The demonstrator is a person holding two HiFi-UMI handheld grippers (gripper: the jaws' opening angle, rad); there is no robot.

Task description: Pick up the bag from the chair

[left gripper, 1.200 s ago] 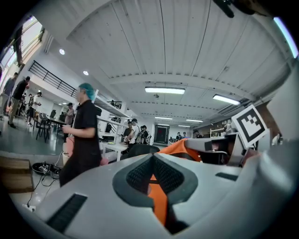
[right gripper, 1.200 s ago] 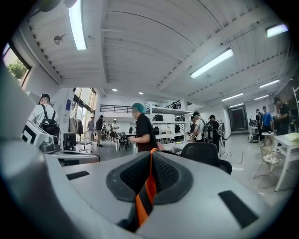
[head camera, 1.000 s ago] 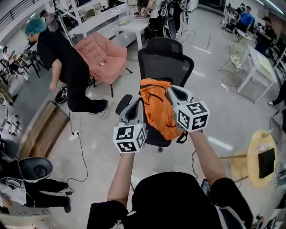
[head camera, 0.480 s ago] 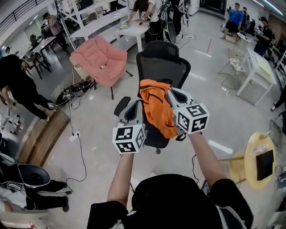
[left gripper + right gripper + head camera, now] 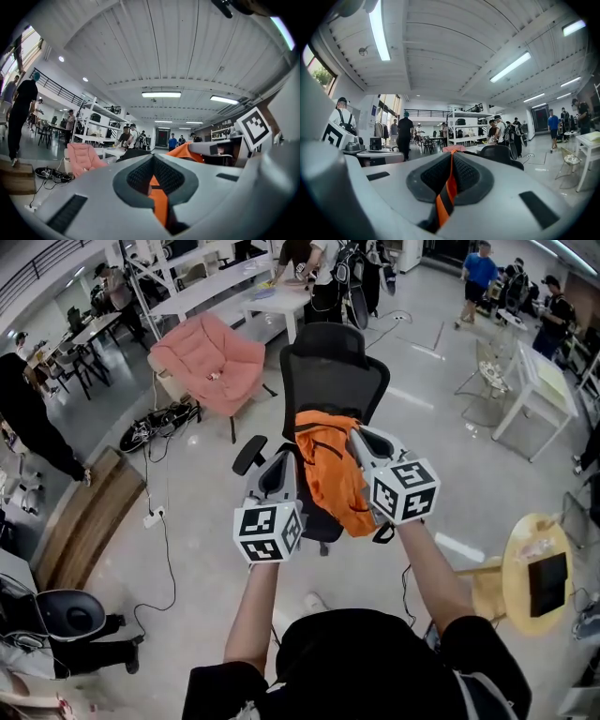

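The orange bag [image 5: 334, 470] hangs between my two grippers, lifted in front of the black office chair [image 5: 334, 371]. My left gripper [image 5: 284, 461] is shut on the bag's left side; in the left gripper view orange fabric [image 5: 160, 206] is pinched between its jaws. At the bag's upper right, my right gripper [image 5: 360, 440] is shut on an orange and black strap [image 5: 446, 194] that runs between its jaws. Both grippers point level toward the chair. The chair's seat [image 5: 319, 521] shows below the bag.
A pink armchair [image 5: 211, 362] stands behind and left of the office chair, with cables [image 5: 164, 418] on the floor beside it. White tables [image 5: 234, 287] and several people are at the back. A round wooden table [image 5: 527, 579] is at my right. A person in black [image 5: 33, 423] stands at far left.
Both grippers and the bag have drawn back from the chair and risen slightly, still gripping. The person in black near the pink armchair has walked off to the left.
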